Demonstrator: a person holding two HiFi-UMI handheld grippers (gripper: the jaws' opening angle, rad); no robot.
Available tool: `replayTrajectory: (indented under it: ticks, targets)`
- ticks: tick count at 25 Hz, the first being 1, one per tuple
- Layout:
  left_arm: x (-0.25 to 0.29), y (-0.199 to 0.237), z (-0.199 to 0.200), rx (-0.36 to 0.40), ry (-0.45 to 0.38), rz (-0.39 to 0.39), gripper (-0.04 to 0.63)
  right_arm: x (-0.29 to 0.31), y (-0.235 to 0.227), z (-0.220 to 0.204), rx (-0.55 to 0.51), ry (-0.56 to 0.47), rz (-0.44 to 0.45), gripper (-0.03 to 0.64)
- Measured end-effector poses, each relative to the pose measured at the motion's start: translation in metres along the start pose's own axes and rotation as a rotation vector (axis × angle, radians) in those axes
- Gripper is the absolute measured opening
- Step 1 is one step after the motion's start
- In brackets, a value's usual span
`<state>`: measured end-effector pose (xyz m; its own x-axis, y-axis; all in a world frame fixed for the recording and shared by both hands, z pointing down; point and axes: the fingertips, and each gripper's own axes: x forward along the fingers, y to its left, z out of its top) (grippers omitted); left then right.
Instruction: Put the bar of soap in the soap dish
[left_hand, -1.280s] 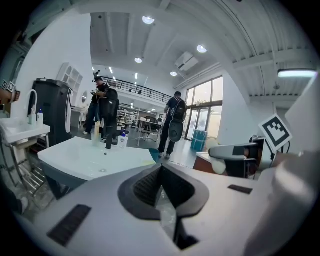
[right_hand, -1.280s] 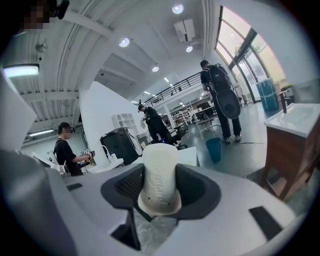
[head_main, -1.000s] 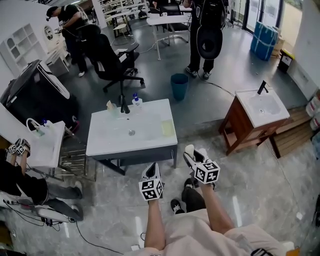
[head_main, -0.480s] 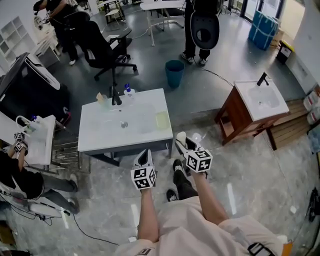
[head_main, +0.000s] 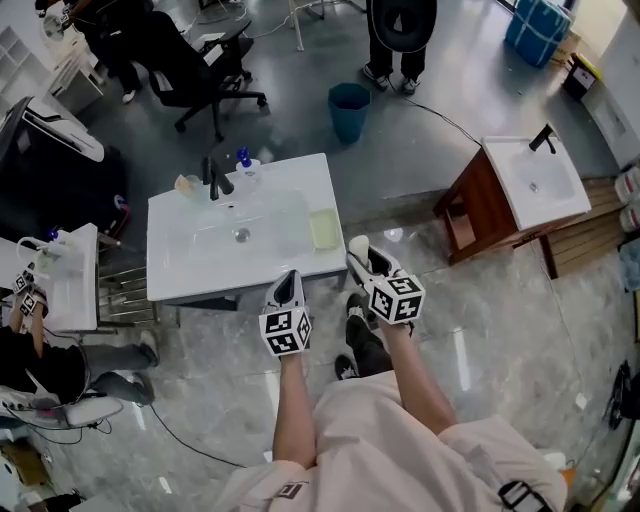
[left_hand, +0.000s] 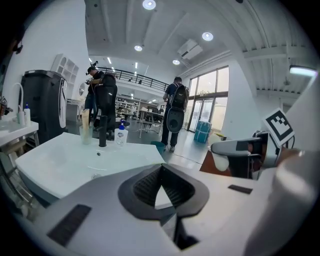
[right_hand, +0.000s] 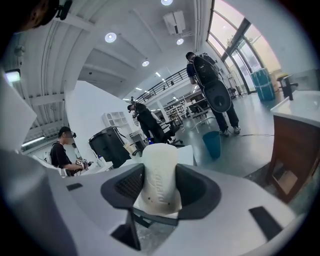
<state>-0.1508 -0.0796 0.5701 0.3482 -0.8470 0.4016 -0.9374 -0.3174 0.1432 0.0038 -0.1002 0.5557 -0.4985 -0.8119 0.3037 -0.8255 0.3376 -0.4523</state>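
A white bar of soap (right_hand: 159, 172) stands upright between the jaws of my right gripper (right_hand: 160, 185), which is shut on it. In the head view that gripper (head_main: 360, 255) hangs just off the front right corner of the white sink counter (head_main: 200, 270), with the soap (head_main: 358, 246) at its tip. The pale green soap dish (head_main: 323, 229) lies on the counter's right side, a little beyond the soap. My left gripper (head_main: 288, 287) is at the counter's front edge, its jaws shut on nothing (left_hand: 161, 192). The soap (left_hand: 220, 161) also shows in the left gripper view.
A black faucet (head_main: 212, 178), a pump bottle (head_main: 243, 163) and a cup (head_main: 187, 185) stand at the counter's back. A wooden vanity with a basin (head_main: 520, 190) is to the right, a blue bin (head_main: 348, 105) behind. A person (head_main: 40, 360) crouches at the left.
Both grippers have come closer to the sink counter; the counter has shifted left and nearer in the head view. The right gripper still holds the soap.
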Motion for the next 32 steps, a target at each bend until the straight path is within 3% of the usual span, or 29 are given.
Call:
replayTrajectory:
  ticks: [17, 25, 32]
  targets:
    - [0.115, 0.028, 0.054, 0.017, 0.029, 0.044, 0.005, 0.117, -0.032, 0.047, -0.012, 0.076, 0.121, 0.196]
    - [0.126, 0.042, 0.059, -0.005, 0.045, 0.096, 0.005, 0.144, -0.034, 0.061, -0.050, 0.117, 0.164, 0.196]
    - [0.127, 0.055, 0.061, 0.002, 0.065, 0.095, 0.005, 0.155, -0.036, 0.068, -0.035, 0.113, 0.135, 0.196]
